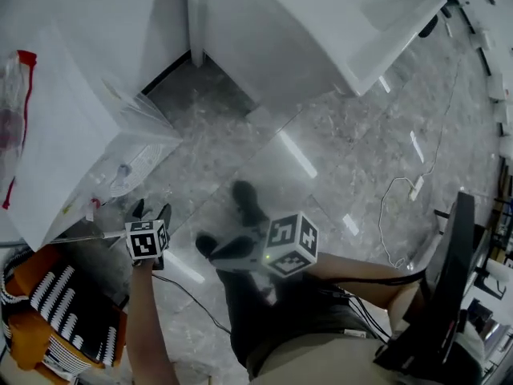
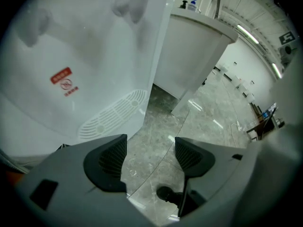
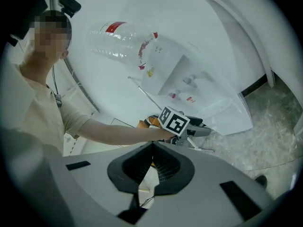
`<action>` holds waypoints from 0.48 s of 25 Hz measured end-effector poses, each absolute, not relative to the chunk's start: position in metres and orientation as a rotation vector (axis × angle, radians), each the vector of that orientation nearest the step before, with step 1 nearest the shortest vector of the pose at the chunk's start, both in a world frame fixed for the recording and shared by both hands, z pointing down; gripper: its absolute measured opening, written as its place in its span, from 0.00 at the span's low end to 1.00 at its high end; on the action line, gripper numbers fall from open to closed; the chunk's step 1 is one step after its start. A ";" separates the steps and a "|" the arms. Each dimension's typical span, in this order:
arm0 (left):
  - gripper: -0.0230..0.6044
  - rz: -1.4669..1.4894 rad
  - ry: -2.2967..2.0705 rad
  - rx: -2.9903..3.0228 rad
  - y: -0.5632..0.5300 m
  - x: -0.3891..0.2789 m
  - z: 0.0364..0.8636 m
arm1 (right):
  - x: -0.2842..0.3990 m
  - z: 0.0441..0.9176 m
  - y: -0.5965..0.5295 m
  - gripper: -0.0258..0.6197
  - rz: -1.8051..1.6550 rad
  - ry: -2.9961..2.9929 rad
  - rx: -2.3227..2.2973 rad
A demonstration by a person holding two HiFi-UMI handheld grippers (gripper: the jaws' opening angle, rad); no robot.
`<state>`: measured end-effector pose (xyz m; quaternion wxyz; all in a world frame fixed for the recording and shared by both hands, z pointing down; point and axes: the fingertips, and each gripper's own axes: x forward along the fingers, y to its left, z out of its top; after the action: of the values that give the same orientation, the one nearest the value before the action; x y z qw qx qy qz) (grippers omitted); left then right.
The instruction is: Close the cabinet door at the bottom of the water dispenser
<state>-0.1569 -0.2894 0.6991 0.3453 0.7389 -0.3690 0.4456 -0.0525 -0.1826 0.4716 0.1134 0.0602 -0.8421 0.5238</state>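
Observation:
The white water dispenser (image 1: 64,127) stands at the left in the head view, with a clear bottle (image 3: 118,44) on top. Its front shows a drip grille (image 2: 111,113) and a red sticker (image 2: 63,78). A thin panel edge (image 1: 84,236), seemingly the low cabinet door standing out, runs toward my left gripper (image 1: 152,211). That gripper is open and empty just beside it, aimed along the dispenser's front (image 2: 150,148); it also shows in the right gripper view (image 3: 196,126). My right gripper (image 1: 224,253) is held back near the person's legs, jaws shut on nothing (image 3: 150,162).
A white sink cabinet (image 1: 321,30) stands beyond the dispenser across grey marble floor (image 1: 264,143). An orange striped bag (image 1: 56,311) lies at the lower left. A cable with a power strip (image 1: 417,187) trails on the right, near dark furniture (image 1: 449,295). The person's black shoes (image 1: 244,203) are below.

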 end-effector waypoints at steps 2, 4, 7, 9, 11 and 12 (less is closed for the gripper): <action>0.52 1.106 -1.000 1.925 -0.286 -0.168 0.673 | -0.061 0.456 -0.184 0.06 1.500 -2.493 0.169; 0.52 1.034 -1.054 1.937 -0.286 -0.178 0.642 | -0.071 0.438 -0.189 0.06 1.472 -2.527 0.160; 0.52 0.900 -1.112 1.966 -0.282 -0.183 0.588 | -0.083 0.406 -0.195 0.06 1.435 -2.572 0.151; 0.51 0.807 -1.127 1.999 -0.273 -0.181 0.547 | -0.091 0.383 -0.193 0.06 1.415 -2.595 0.146; 0.37 0.724 -1.164 2.034 -0.265 -0.182 0.505 | -0.100 0.359 -0.190 0.06 1.384 -2.617 0.137; 0.24 0.687 -1.190 2.052 -0.260 -0.183 0.484 | -0.104 0.348 -0.189 0.06 1.365 -2.627 0.136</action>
<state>-0.1829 -0.2604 0.4841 0.3299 0.7844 -0.4549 0.2627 -0.1041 -0.1891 0.3476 0.0889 0.0457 -0.8829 0.4588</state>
